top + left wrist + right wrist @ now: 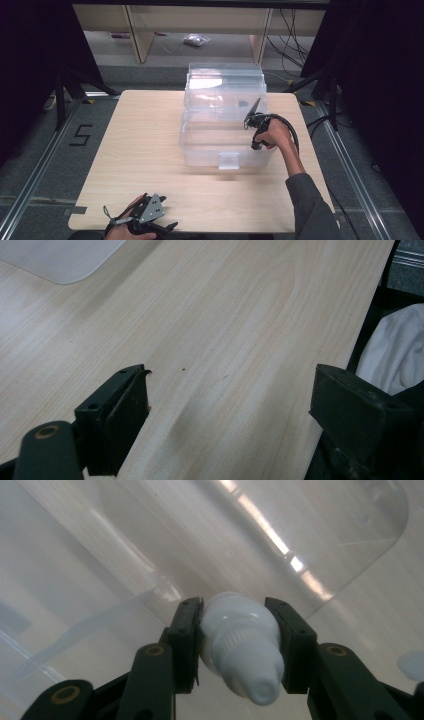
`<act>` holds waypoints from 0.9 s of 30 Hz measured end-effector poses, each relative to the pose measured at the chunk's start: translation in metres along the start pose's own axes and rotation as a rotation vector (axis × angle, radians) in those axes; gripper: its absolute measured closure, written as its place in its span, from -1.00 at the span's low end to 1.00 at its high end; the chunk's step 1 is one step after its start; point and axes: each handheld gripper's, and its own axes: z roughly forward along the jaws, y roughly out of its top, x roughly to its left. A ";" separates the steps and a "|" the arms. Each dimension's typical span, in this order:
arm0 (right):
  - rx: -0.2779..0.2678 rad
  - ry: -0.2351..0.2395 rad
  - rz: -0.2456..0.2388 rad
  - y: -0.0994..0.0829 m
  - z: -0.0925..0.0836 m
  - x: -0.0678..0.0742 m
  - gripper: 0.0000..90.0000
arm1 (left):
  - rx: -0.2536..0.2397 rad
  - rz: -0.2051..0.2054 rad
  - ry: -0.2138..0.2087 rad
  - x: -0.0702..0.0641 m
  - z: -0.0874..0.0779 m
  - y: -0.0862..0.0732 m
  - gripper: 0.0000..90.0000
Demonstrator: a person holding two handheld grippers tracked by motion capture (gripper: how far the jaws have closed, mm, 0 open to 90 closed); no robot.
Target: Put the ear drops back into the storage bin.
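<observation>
Behind the fingers (186,630), the white bottle (241,645) sits half hidden.

1. The left gripper (145,220) was black and carried a grey three-cornered plate on top.
2. The right gripper (255,125) was black too, and a thick black cable trailed from it in a loop.
3. The black jaws had small screw holes and brass-coloured pivot pins.
4. The person wore a grey sleeve (310,210).

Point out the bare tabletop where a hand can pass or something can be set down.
Bare wood lies left of the clear plastic bin, and in front of it as far as the left gripper. It is crowded at the bin's right, where the right gripper holds a white bottle.
</observation>
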 end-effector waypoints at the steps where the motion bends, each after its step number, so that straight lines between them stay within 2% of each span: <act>1: 0.006 -0.004 0.001 0.000 0.001 0.001 0.34 | 0.000 0.000 0.000 0.000 0.000 0.000 -0.66; 3: 0.011 -0.006 -0.031 0.001 0.003 -0.001 0.34 | 0.001 0.000 -0.001 0.000 0.000 0.000 -0.66; 6: 0.012 -0.010 -0.006 0.003 0.004 0.002 0.34 | 0.000 0.001 0.000 0.000 0.000 0.000 -0.66; 7: 0.007 -0.007 -0.023 0.002 0.005 0.000 0.34 | 0.001 0.001 0.000 0.000 0.000 0.000 -0.66; 8: 0.008 -0.004 -0.015 0.003 0.006 0.001 0.34 | 0.001 0.001 -0.001 0.000 0.000 0.000 -0.66; 9: 0.011 -0.009 -0.037 0.004 0.006 0.000 0.34 | 0.000 0.000 -0.001 0.000 0.000 0.000 -0.66; 10: 0.016 -0.009 -0.017 0.004 0.007 0.001 0.34 | 0.001 -0.016 -0.003 -0.001 0.000 -0.001 -0.66; 14: 0.016 -0.012 -0.021 0.004 0.010 0.000 0.34 | 0.002 -0.013 -0.002 -0.001 0.000 0.000 -0.66; 15: 0.013 -0.013 -0.036 0.004 0.011 -0.001 0.34 | 0.002 -0.015 -0.003 -0.001 0.000 0.000 -0.66; 16: 0.012 -0.005 -0.016 0.004 0.011 0.000 0.34 | 0.001 -0.014 -0.004 -0.001 0.000 0.000 -0.66; 19: 0.016 -0.002 -0.005 0.003 0.014 0.000 0.34 | -0.011 -0.025 -0.014 -0.002 0.001 -0.001 -0.66; 21: 0.013 -0.007 -0.025 0.002 0.017 -0.002 0.34 | -0.013 -0.026 -0.012 -0.002 0.001 -0.001 -0.66; 22: 0.015 -0.004 0.000 0.002 0.017 -0.001 0.34 | -0.013 -0.025 -0.012 -0.002 0.001 -0.001 -0.66; 24: 0.010 -0.008 -0.022 0.001 0.019 -0.002 0.33 | -0.013 -0.026 -0.012 -0.002 0.001 -0.001 -0.66; 26: 0.012 -0.007 -0.008 0.002 0.020 -0.002 0.33 | -0.013 -0.026 -0.012 -0.002 0.001 -0.001 -0.66; 27: 0.011 -0.005 -0.021 0.001 0.021 -0.003 0.33 | -0.013 -0.026 -0.012 -0.002 0.001 -0.001 -0.66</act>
